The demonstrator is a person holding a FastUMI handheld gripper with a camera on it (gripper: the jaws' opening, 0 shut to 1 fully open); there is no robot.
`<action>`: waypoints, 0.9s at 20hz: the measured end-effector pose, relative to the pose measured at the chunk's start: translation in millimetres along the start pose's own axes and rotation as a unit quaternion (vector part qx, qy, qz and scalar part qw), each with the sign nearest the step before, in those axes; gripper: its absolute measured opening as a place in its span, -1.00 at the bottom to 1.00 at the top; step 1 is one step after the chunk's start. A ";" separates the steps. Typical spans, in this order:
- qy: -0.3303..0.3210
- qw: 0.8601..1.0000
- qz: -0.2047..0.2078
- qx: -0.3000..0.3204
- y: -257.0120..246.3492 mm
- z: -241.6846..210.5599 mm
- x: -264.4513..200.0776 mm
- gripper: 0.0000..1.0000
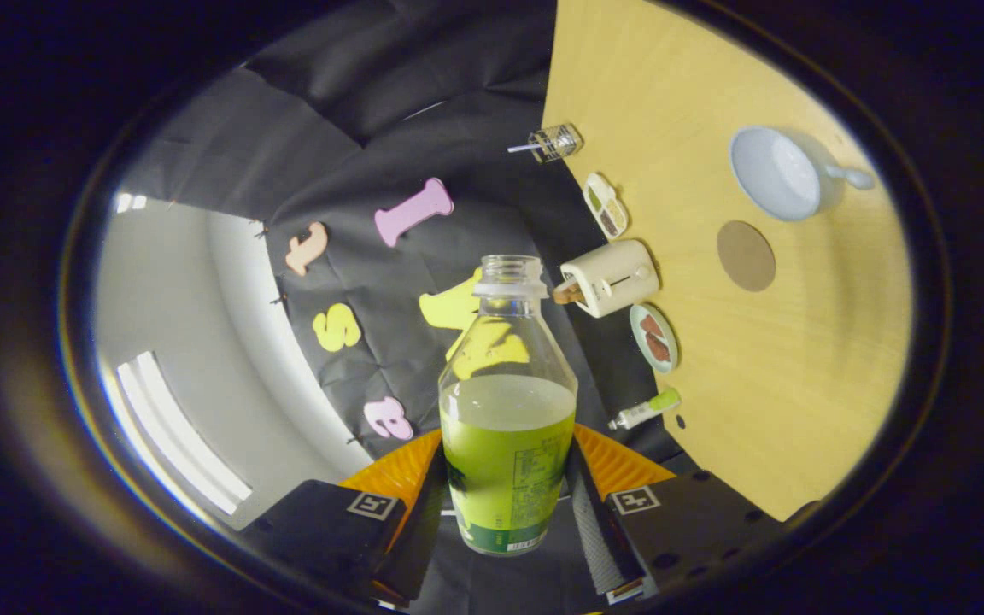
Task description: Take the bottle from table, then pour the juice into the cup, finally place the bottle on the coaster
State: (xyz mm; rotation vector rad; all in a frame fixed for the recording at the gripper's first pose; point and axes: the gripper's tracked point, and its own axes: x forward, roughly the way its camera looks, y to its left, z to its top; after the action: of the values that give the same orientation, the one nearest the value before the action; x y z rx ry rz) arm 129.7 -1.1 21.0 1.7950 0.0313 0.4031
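Observation:
My gripper (507, 487) is shut on a clear plastic bottle (506, 401), both fingers pressing its labelled lower body. The bottle has no cap and is about half full of green juice. The view is rolled, so the wooden table (765, 393) stands on edge to the right of the bottle. On that table a white cup with a handle (782, 173) lies beyond the fingers. A round brown coaster (746, 255) sits just beside the cup, nearer to me. The bottle hangs in the air, off the table, ahead of the booth wall.
Along the table's far edge stand a small glass jar (556, 142), a small divided dish (605, 205), a cream toaster (610, 277), a plate with food (654, 338) and a green-tipped tube (646, 411). The booth's dark wall (389, 128) rises behind them.

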 end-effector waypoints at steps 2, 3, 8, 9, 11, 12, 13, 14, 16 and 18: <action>0.014 0.998 -0.028 -0.062 -12.1 -6.8 2.7 0.51; 0.016 0.995 -0.037 -0.090 -14.6 -6.9 6.8 0.51; 0.031 0.969 -0.077 -0.231 -40.1 -3.6 20.4 0.51; 0.035 0.960 -0.087 -0.264 -46.2 -2.8 23.1 0.51; 0.035 0.938 -0.101 -0.331 -59.6 2.1 29.6 0.52; 0.032 0.925 -0.109 -0.364 -66.0 7.9 32.7 0.52; 0.031 0.910 -0.116 -0.396 -72.3 12.0 35.7 0.52; 0.031 0.895 -0.123 -0.428 -78.9 16.9 38.2 0.52; 0.031 0.856 -0.135 -0.498 -92.5 27.5 45.5 0.52; 0.018 0.797 -0.157 -0.583 -106.0 46.3 52.9 0.52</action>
State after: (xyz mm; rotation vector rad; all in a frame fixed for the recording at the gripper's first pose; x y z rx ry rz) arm 212.8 -4.0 -75.3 0.5265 0.0854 0.1332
